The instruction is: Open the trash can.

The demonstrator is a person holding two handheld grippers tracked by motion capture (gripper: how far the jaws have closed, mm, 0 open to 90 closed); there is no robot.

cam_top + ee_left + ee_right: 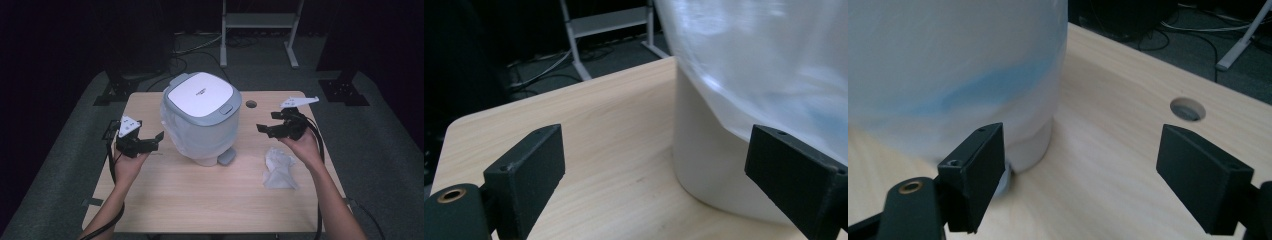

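A white pedal bin (pixel 201 117) with a grey-rimmed lid stands in the middle of the wooden table (pixel 200 200), a translucent liner bag hanging over its sides. The left gripper (pixel 152 141) is held left of the bin, open, with nothing between its jaws. In the left gripper view the bin's wall (pixel 709 165) and the bag (pixel 764 65) are close ahead, and the gripper (pixel 669 175) stands wide. The right gripper (pixel 267 130) is to the right of the bin, open and empty. In the right gripper view the bin (pixel 948 80) lies ahead at the left of the gripper (pixel 1083 175).
A crumpled white plastic bag (pixel 278 169) lies on the table below the right hand. The bin's grey pedal (pixel 227 156) sticks out at its front right. A cable hole (pixel 251 104) is in the tabletop behind. A metal stand (pixel 260 25) is on the floor beyond the table.
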